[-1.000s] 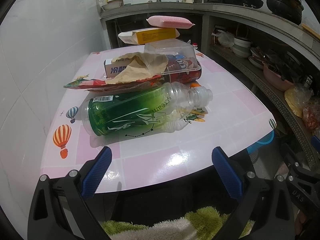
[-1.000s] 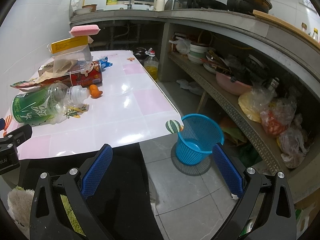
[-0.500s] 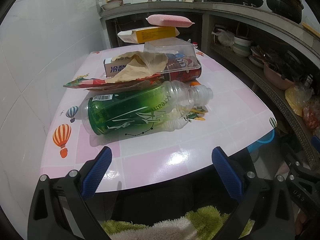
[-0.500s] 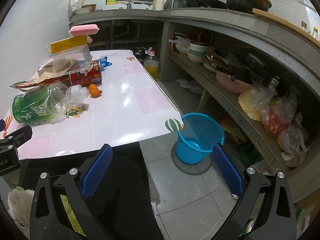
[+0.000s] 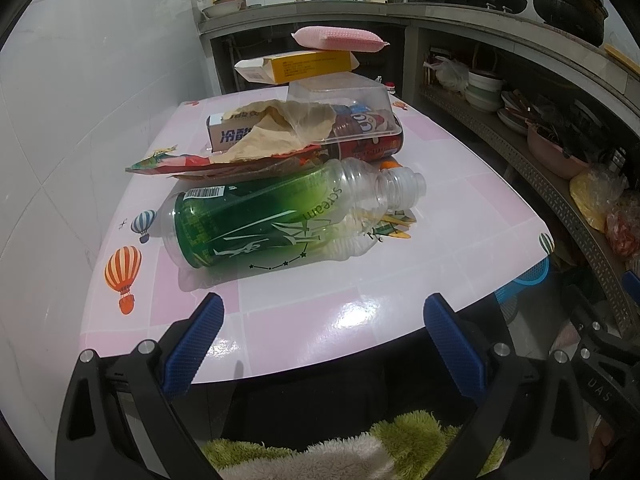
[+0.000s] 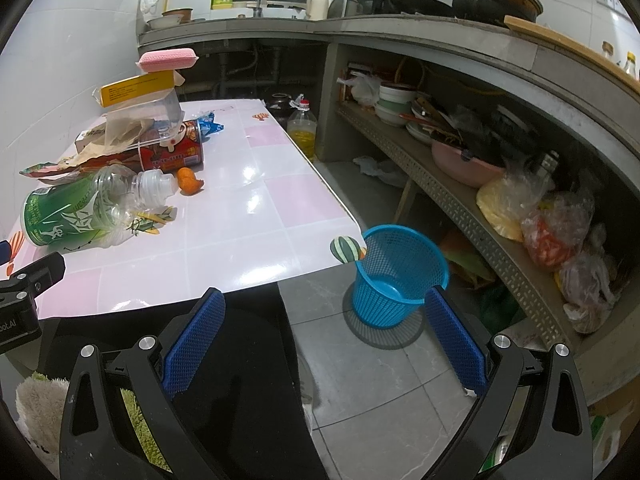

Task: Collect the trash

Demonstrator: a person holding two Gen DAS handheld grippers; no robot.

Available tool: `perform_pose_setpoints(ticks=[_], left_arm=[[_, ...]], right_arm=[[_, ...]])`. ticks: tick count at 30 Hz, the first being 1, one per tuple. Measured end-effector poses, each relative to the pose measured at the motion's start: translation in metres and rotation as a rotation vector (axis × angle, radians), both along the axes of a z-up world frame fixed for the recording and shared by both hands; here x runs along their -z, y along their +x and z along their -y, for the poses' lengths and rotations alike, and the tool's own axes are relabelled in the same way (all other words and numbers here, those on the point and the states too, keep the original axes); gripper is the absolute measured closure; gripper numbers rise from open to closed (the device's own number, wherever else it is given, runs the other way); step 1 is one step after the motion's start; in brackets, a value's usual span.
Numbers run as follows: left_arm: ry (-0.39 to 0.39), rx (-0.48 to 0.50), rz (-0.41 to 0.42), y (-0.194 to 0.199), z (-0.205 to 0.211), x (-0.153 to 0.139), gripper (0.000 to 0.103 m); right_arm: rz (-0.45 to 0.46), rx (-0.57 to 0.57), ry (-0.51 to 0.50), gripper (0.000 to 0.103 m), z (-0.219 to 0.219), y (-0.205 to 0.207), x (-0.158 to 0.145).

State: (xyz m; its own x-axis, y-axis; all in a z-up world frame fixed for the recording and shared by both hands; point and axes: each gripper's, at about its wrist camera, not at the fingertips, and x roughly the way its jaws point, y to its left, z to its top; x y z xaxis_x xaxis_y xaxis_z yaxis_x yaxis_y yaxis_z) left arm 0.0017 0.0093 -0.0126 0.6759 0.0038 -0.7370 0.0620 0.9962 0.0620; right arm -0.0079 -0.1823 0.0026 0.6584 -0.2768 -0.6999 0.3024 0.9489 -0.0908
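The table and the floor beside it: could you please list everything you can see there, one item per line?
bottle: 1, green label, lying at table front
can: 1, red, lying behind bottle
clear tub: 1, over can
yellow box: 1, atop tub
sponge: 1, pink, atop box
wrapper: 1, red, flat behind bottle
peel: 1, orange, by bottle neck
basket: 1, blue, on floor
left hand-held gripper: open, empty
right hand-held gripper: open, empty

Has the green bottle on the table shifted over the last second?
No. The green bottle lies on its side in the same spot: its base sits just right of the orange balloon print on the table, exactly as before.
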Motion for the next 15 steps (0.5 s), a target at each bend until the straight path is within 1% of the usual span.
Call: perform_pose_setpoints(ticks=[9,15], left_arm=[[0.001,-0.007,-0.013,0.003,0.0,0.004,0.005],[-0.004,-0.004,-0.022,0.016,-0.002,0.005,0.005]], right_arm=[[-0.007,0.0,0.001,0.008,0.0,0.001,0.002],[-0.03,-0.024,0.0,0.008,0.0,0.016,0.005]])
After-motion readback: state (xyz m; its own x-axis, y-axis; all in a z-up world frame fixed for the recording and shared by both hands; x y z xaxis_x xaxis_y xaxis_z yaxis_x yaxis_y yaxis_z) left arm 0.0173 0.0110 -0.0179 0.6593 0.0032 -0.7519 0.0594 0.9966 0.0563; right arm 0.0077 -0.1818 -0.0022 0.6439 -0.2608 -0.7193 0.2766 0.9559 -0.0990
